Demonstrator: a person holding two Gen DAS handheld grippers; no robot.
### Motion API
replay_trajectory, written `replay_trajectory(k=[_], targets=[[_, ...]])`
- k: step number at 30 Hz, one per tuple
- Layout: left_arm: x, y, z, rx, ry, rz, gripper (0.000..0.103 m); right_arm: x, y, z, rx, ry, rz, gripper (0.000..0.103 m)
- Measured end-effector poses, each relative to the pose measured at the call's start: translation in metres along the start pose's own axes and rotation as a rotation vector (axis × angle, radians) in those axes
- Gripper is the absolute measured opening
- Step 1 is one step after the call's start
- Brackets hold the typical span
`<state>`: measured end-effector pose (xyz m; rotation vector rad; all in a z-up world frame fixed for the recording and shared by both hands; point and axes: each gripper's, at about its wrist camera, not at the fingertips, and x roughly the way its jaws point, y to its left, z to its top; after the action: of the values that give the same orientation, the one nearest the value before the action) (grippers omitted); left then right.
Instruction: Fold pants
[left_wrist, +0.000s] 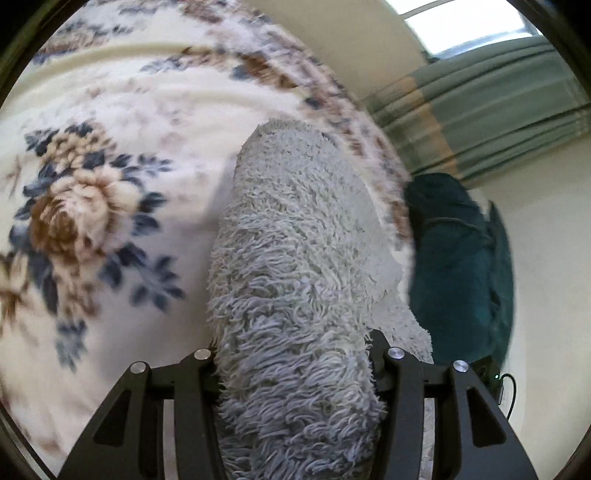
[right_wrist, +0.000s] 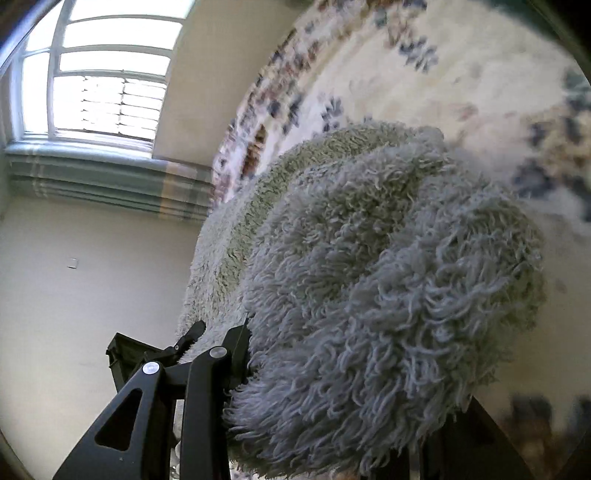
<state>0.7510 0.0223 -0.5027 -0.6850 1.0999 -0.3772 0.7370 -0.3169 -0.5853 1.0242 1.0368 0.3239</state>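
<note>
The pants (left_wrist: 295, 258) are shaggy pale grey fleece. In the left wrist view they run from between the black fingers up over a floral blanket (left_wrist: 92, 206). My left gripper (left_wrist: 295, 350) is shut on them, with pile bulging past both fingers. In the right wrist view a thick bunch of the same pants (right_wrist: 388, 277) fills the jaws. My right gripper (right_wrist: 351, 373) is shut on that bunch. Its left finger (right_wrist: 236, 343) shows, while the fleece covers most of the right one. Both pictures are smeared by motion.
The floral blanket (right_wrist: 443, 74) covers the bed under the pants. A dark teal bundle (left_wrist: 454, 266) lies off the bed's right edge. Striped green curtains (left_wrist: 480, 122) hang below a window (right_wrist: 99, 85). A small black object (right_wrist: 122, 354) shows past the fleece, over pale floor.
</note>
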Motion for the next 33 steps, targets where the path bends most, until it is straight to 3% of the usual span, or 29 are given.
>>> replay_trajectory(k=[3, 8, 10, 13, 15, 19, 20, 25, 33], targets=[[0.013, 0.035, -0.001, -0.041, 0.065, 0.038, 0.050, 0.040, -0.012, -0.008, 0.006, 0.071, -0.075, 0.038], [-0.002, 0.052, -0.024, -0.072, 0.085, 0.056, 0.056, 0.043, -0.024, -0.028, -0.005, 0.100, -0.236, 0.075], [-0.013, 0.046, -0.027, -0.058, 0.081, 0.102, 0.063, 0.034, -0.023, -0.033, -0.010, 0.090, -0.287, 0.078], [-0.034, 0.023, -0.037, 0.036, 0.048, 0.236, 0.072, 0.016, -0.006, -0.042, -0.085, 0.067, -0.438, 0.080], [-0.045, 0.002, -0.044, 0.128, 0.028, 0.370, 0.078, 0.002, 0.014, -0.048, -0.156, 0.039, -0.541, 0.080], [-0.073, -0.036, -0.068, 0.267, -0.009, 0.539, 0.087, -0.037, 0.067, -0.066, -0.274, -0.048, -0.729, 0.102], [-0.084, -0.046, -0.073, 0.292, -0.027, 0.573, 0.089, -0.050, 0.083, -0.074, -0.309, -0.081, -0.770, 0.102], [-0.130, -0.093, -0.092, 0.371, -0.095, 0.668, 0.093, -0.138, 0.153, -0.123, -0.417, -0.209, -0.823, 0.103], [-0.226, -0.186, -0.141, 0.453, -0.196, 0.659, 0.093, -0.276, 0.247, -0.200, -0.485, -0.314, -0.756, 0.103]])
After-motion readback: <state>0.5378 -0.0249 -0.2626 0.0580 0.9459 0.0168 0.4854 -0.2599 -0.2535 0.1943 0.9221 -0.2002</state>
